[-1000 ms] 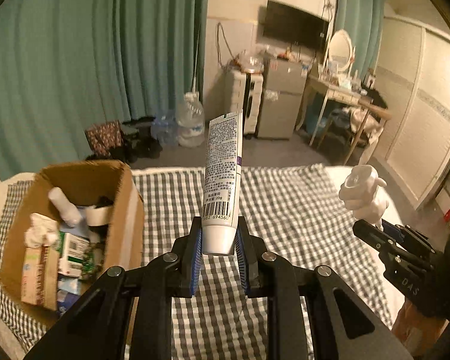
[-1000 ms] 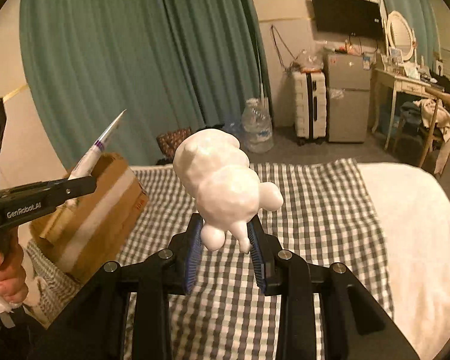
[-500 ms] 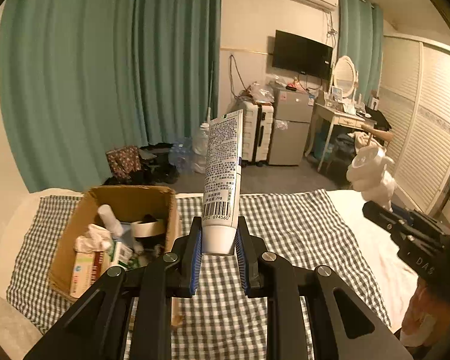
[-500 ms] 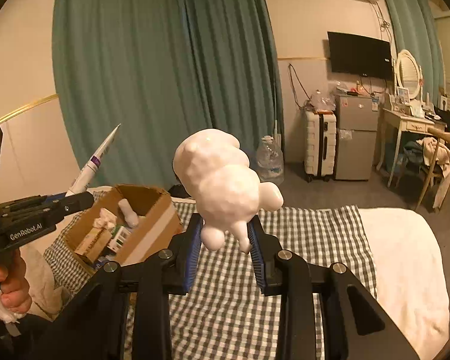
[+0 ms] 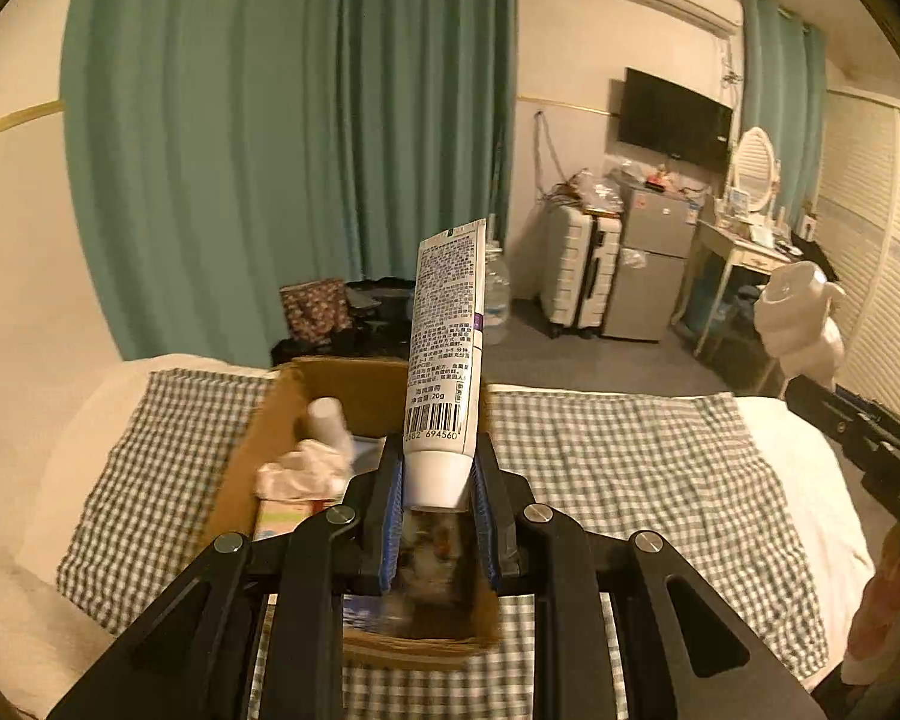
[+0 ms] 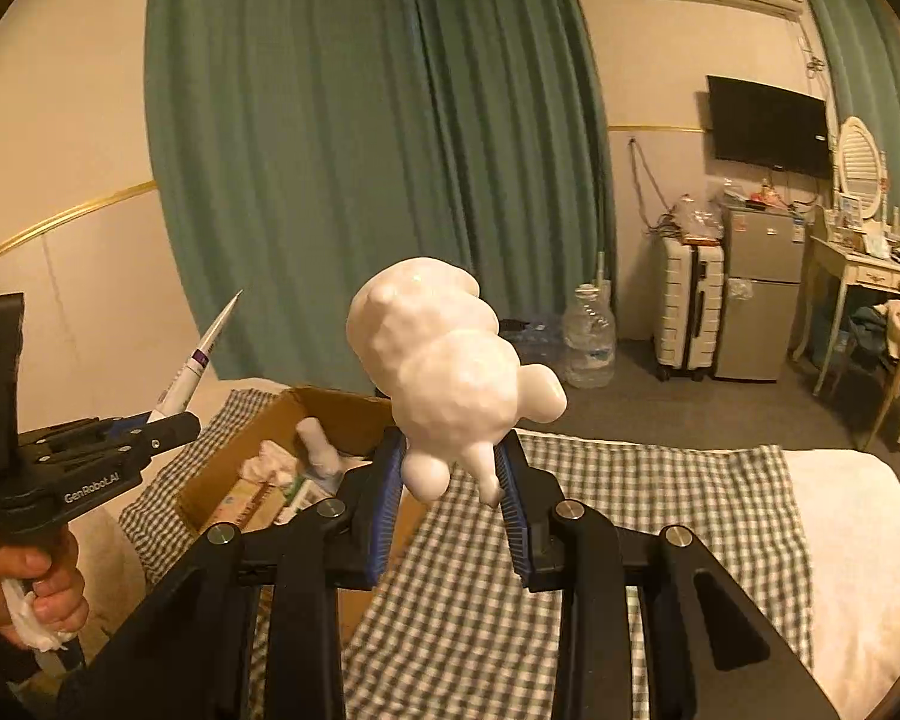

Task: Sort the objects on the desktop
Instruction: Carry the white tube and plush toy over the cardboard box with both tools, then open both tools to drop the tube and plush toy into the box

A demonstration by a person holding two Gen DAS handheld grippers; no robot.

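My left gripper (image 5: 439, 474) is shut on a white tube (image 5: 447, 348) with a barcode, cap end between the pads, tube standing upward. Directly below and ahead of it is an open cardboard box (image 5: 252, 456) holding a small white bottle (image 5: 329, 420), crumpled tissue and packets. My right gripper (image 6: 450, 474) is shut on a white figurine (image 6: 444, 372), held above the checked cloth (image 6: 660, 480). The right wrist view shows the left gripper (image 6: 168, 420) with the tube (image 6: 201, 354) at the left, beside the box (image 6: 234, 468). The figurine (image 5: 801, 324) appears at the right of the left wrist view.
The box stands on a bed covered by a green-and-white checked cloth (image 5: 618, 456). Behind are teal curtains (image 5: 294, 138), a water jug (image 6: 589, 345), a white suitcase (image 6: 690, 300), a small fridge (image 6: 759, 294), a dressing table (image 6: 864, 276) and a wall TV (image 6: 768, 126).
Both grippers have risen and drawn back, so more of the room shows. The left gripper has shifted left over the box, which now sits under the tube. Grips unchanged.
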